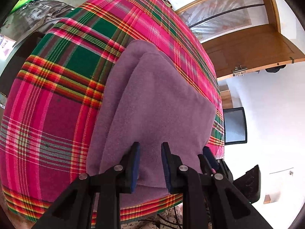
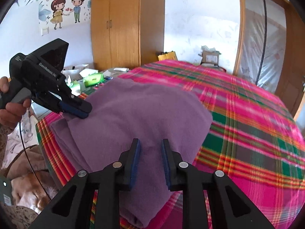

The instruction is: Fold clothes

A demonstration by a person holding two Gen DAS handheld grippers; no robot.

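A purple fleece garment [image 1: 152, 95] lies folded in layers on a pink, green and orange plaid bedspread [image 1: 57, 114]. My left gripper [image 1: 150, 145] has the near edge of the garment filling the gap between its blue pads. In the right wrist view the left gripper [image 2: 85, 112] pinches the garment's left corner, with a person's hand [image 2: 9, 105] on its handle. My right gripper [image 2: 150, 142] is closed on the purple garment [image 2: 143, 114] at its near right corner, where the cloth drapes down below the jaws. The right gripper [image 1: 205, 152] also shows beside the left one.
The plaid bedspread [image 2: 247, 133] stretches away to the right. A wooden wardrobe [image 2: 118, 22] and a door [image 2: 266, 38] stand behind it. Boxes [image 2: 209, 57] sit at the far end, a green tissue pack [image 2: 94, 79] and clutter at the left. A cable [image 2: 28, 152] hangs at the left.
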